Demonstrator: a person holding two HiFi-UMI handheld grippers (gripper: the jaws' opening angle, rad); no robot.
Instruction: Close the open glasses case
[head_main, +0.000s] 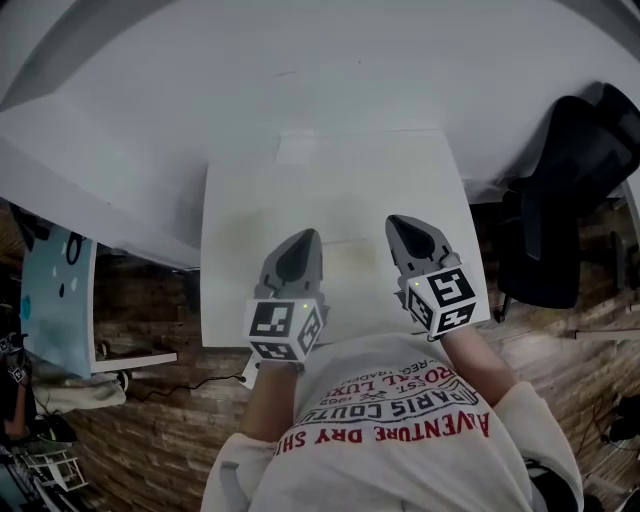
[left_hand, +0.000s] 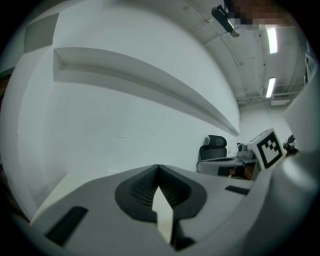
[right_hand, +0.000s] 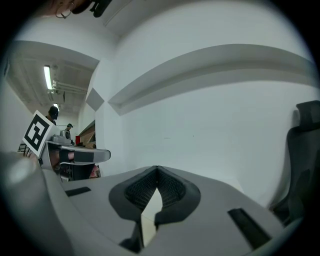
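Note:
No glasses case shows in any view. In the head view my left gripper (head_main: 308, 236) and my right gripper (head_main: 396, 221) hover side by side over the near part of a small white table (head_main: 330, 175). Both point away from me toward the white wall. The jaws of each meet at the tips with nothing between them. The left gripper view shows its own gripper (left_hand: 158, 168) shut against the wall, with the right gripper's marker cube (left_hand: 265, 147) off to the right. The right gripper view shows its own gripper (right_hand: 157, 169) shut as well.
A black office chair (head_main: 570, 200) stands to the right of the table. A pale blue board (head_main: 55, 290) leans at the left over a wooden floor (head_main: 150, 430). The white wall (head_main: 300, 70) rises just behind the table.

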